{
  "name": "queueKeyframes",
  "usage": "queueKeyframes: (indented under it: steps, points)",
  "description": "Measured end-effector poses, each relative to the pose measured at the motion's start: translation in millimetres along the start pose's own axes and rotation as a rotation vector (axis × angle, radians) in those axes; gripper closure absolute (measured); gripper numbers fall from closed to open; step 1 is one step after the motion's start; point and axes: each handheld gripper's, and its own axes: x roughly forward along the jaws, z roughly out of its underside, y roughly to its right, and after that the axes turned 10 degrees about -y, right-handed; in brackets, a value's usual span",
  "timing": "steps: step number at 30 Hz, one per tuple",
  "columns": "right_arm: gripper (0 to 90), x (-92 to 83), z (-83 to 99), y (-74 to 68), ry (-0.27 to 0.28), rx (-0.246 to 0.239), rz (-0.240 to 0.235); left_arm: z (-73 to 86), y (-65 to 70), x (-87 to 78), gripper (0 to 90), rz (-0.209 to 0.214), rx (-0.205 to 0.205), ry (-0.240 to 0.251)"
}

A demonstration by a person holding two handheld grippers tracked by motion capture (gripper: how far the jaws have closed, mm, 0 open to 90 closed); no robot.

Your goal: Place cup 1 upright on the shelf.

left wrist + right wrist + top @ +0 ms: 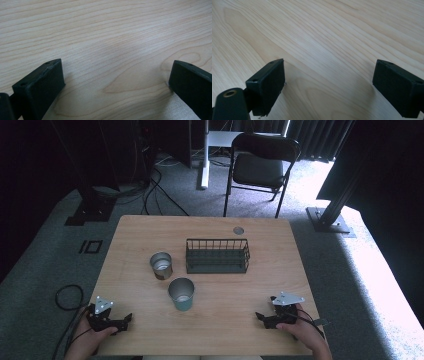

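Note:
A wooden table (pixel 220 320) carries a teal metal cup (pixel 181 293), a silver tin can (pixel 161 265) behind and left of it, and a dark wire basket (pixel 217 255) at the middle. My left gripper (pixel 125 321) rests at the front left corner, held by a hand. My right gripper (pixel 261 318) rests at the front right. In the left gripper view the left gripper (pixel 116 80) stands open over bare wood. The right gripper (pixel 329 80) in its own view is open too, with nothing between its jaws.
A black folding chair (pixel 260 165) stands beyond the table's far edge. Cables (pixel 67 297) lie on the grey carpet at the left. A small round grommet (pixel 238 230) sits near the table's far edge. Bare wood lies between the two grippers.

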Motion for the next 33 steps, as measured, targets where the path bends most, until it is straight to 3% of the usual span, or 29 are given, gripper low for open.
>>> queueKeyframes:
  steps: [20,33]
  points:
    - [10.5,24.2,-42.0,-38.4,0.037,-0.129,-0.098,0.0,0.0,0.0,0.6,0.000,0.000,0.000]
    - [10.5,36.9,-60.3,-57.5,0.056,-0.177,-0.147,0.0,0.2,0.1,0.6,0.000,-0.002,0.002]
